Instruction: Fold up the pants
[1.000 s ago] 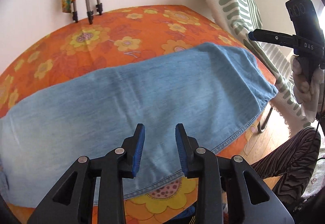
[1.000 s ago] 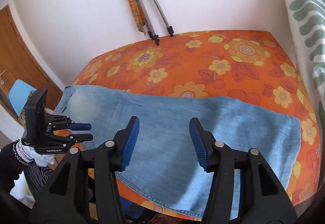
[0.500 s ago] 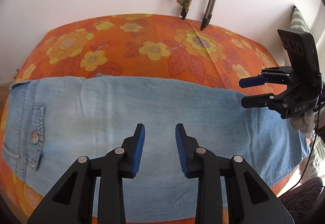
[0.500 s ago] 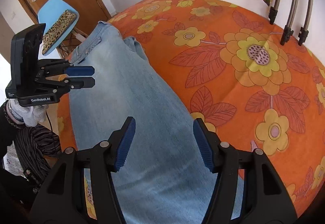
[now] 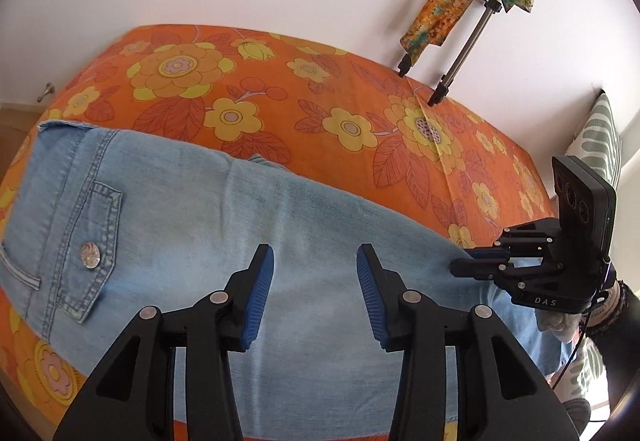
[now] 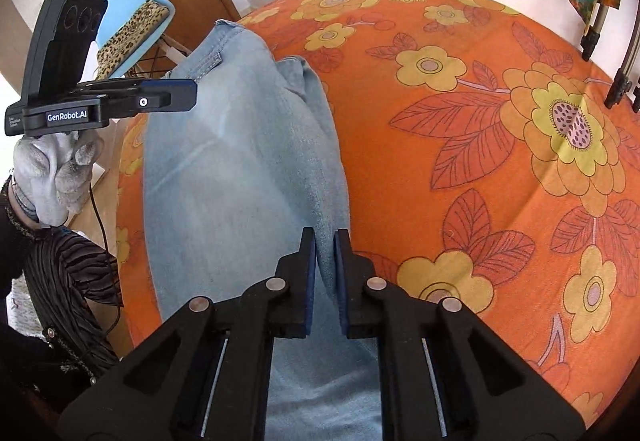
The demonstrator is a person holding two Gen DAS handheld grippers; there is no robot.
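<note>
**Right wrist view: claw pinching denim edge**

Right claw [image 6: 325,241] just closed, clamped on far edge of pants [image 6: 240,169], fabric ridge pinched between pads. Left claw [image 5: 315,281] just widened, jaws apart, nothing gripped, above mid-leg. Pants: light blue faded denim, lying flat lengthwise on orange floral bed [image 5: 360,113], buttoned back pocket [image 5: 90,253] and waistband at one end, faint crease across leg.

left claw [image 5: 316,281]: just widening, nothing pinched | right claw [image 6: 325,261]: just clamped
</note>
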